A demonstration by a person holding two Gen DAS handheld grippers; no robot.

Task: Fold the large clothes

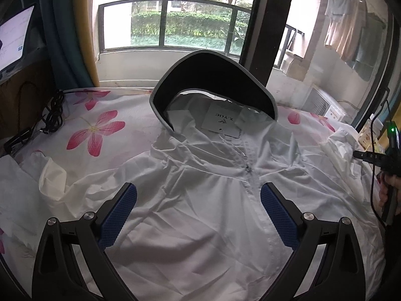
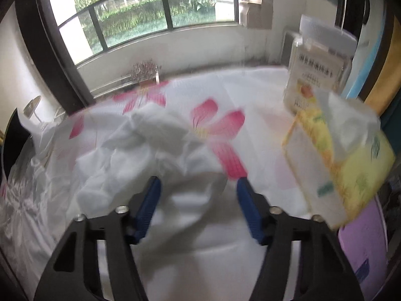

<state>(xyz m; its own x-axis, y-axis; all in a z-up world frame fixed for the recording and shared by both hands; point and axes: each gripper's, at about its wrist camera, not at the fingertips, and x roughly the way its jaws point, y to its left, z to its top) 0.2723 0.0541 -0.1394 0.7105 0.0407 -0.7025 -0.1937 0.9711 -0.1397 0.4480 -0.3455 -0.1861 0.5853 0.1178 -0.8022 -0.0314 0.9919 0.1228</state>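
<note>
A white zip-up hooded jacket lies face up on the flowered cloth. Its stiff hood brim, dark inside, stands up at the far end, with a paper tag at the collar. My left gripper hovers open over the chest, its blue pads either side of the zipper area and gripping nothing. In the blurred right wrist view, my right gripper stands with jaws apart over the crumpled white sleeve, the pads not pressing on the fabric. The hand holding it shows at the left wrist view's right edge.
A black cable lies at the table's far left, near a lit screen. At the right stand a yellow tissue pack and a labelled jar; a purple object sits below. The window and its sill lie beyond the table.
</note>
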